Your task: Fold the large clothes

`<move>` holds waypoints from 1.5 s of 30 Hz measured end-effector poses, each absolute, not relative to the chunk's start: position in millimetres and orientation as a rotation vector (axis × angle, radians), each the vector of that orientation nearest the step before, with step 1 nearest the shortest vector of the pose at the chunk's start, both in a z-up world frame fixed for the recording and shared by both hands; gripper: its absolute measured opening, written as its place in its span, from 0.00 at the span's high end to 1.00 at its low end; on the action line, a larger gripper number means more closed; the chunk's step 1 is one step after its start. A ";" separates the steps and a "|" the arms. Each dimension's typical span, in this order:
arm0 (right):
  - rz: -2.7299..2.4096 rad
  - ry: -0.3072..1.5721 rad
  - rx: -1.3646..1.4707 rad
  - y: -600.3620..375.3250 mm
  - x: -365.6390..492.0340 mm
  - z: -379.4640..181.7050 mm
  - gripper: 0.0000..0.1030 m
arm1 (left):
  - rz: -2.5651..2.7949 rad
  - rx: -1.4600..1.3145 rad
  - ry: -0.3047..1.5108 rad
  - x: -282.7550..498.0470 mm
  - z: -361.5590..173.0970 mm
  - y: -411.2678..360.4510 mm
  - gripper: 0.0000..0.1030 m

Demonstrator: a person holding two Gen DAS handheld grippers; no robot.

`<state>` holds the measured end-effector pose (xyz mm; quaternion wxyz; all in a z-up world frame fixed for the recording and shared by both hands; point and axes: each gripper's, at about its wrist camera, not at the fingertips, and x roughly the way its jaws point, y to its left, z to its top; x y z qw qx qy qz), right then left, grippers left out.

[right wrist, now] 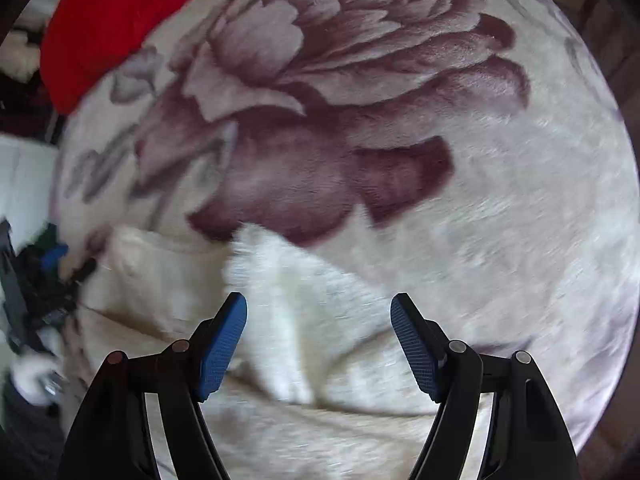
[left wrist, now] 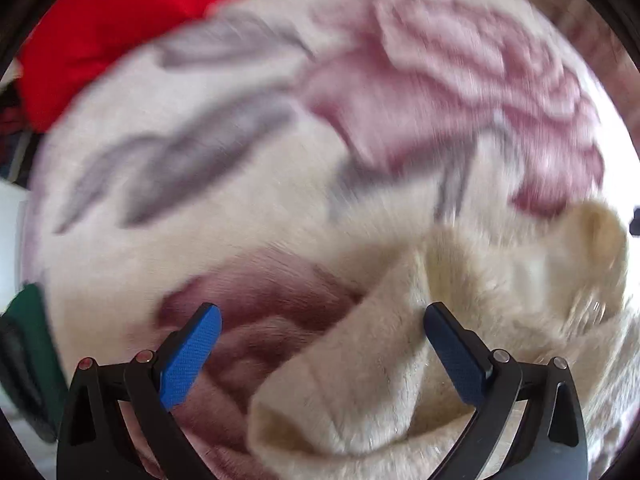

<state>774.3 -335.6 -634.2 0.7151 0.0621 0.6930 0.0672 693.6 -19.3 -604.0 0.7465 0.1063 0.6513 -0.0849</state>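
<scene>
Both tongs apart, empty, pointing down. Left tongs (left wrist: 322, 354) over a cream garment (left wrist: 360, 392) fold; right tongs (right wrist: 319, 346) over its white tip (right wrist: 288, 300). Garment lies on floral blanket (right wrist: 500, 200). Judgement: pinch one layer at the edge, lift evenly. Open blanket ahead; red cloth (left wrist: 108, 36) far left.
</scene>
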 end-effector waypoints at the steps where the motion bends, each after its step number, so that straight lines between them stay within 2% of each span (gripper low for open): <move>1: 0.141 1.555 0.052 -329.2 778.1 -642.0 0.26 | -0.218 0.251 1.463 695.6 -613.9 -23.2 0.00; 5: 0.209 1.672 -0.072 -309.4 787.5 -684.4 0.26 | -0.324 0.373 1.484 692.2 -635.1 -44.4 0.00; 6: 0.217 1.684 -0.082 -305.1 789.0 -692.8 0.26 | -0.336 0.374 1.478 691.6 -634.5 -46.2 0.06; 7: 0.219 1.689 -0.085 -303.7 790.7 -697.7 0.24 | -0.360 0.364 1.478 690.6 -633.1 -47.6 0.25; 8: 0.224 1.687 -0.068 -304.3 792.8 -700.0 0.26 | -0.401 0.333 1.485 689.0 -630.4 -49.2 0.41; 9: 0.235 1.672 -0.047 -306.7 793.7 -698.4 0.30 | -0.431 0.298 1.483 686.3 -624.7 -50.9 0.62; 10: 0.243 1.648 -0.020 -310.3 793.2 -693.3 0.45 | -0.424 0.300 1.465 683.7 -619.1 -52.3 0.75; 11: 0.254 1.623 0.003 -313.3 791.7 -686.6 0.69 | -0.424 0.298 1.448 679.8 -613.5 -54.1 0.80; 13: 0.259 1.583 0.034 -324.7 785.7 -670.5 0.82 | -0.403 0.294 1.393 668.6 -597.6 -55.4 0.85; 20: 0.238 1.390 0.110 -339.8 739.3 -592.7 0.88 | -0.377 0.177 1.167 609.7 -513.5 -37.9 0.87; 27: 0.186 1.228 0.147 -338.6 602.0 -489.6 0.89 | -0.412 0.036 1.054 493.1 -435.6 -16.8 0.88; 30: 0.166 1.234 0.216 -337.0 524.6 -477.1 0.90 | -0.430 -0.061 1.090 440.7 -437.0 -9.1 0.88; 33: 0.147 1.268 0.261 -336.6 454.9 -483.0 0.90 | -0.423 -0.158 1.170 384.5 -460.3 0.1 0.87; 38: 0.100 1.396 0.309 -335.2 347.9 -532.1 0.90 | -0.370 -0.288 1.322 311.1 -518.4 12.8 0.85; 40: 0.098 1.436 0.324 -332.2 322.3 -555.6 0.89 | -0.367 -0.378 1.332 288.2 -524.5 22.5 0.85; 42: 0.111 1.508 0.309 -328.5 305.3 -574.1 0.81 | -0.385 -0.526 1.323 273.8 -519.6 37.5 0.83; 43: 0.119 1.541 0.299 -326.5 298.6 -580.3 0.69 | -0.388 -0.584 1.316 268.1 -515.2 43.6 0.82; 44: 0.134 1.574 0.299 -325.1 291.0 -584.8 0.47 | -0.387 -0.631 1.314 263.4 -510.4 50.8 0.81; 45: 0.141 1.595 0.295 -324.2 282.8 -586.0 0.34 | -0.380 -0.674 1.319 259.9 -505.1 56.1 0.78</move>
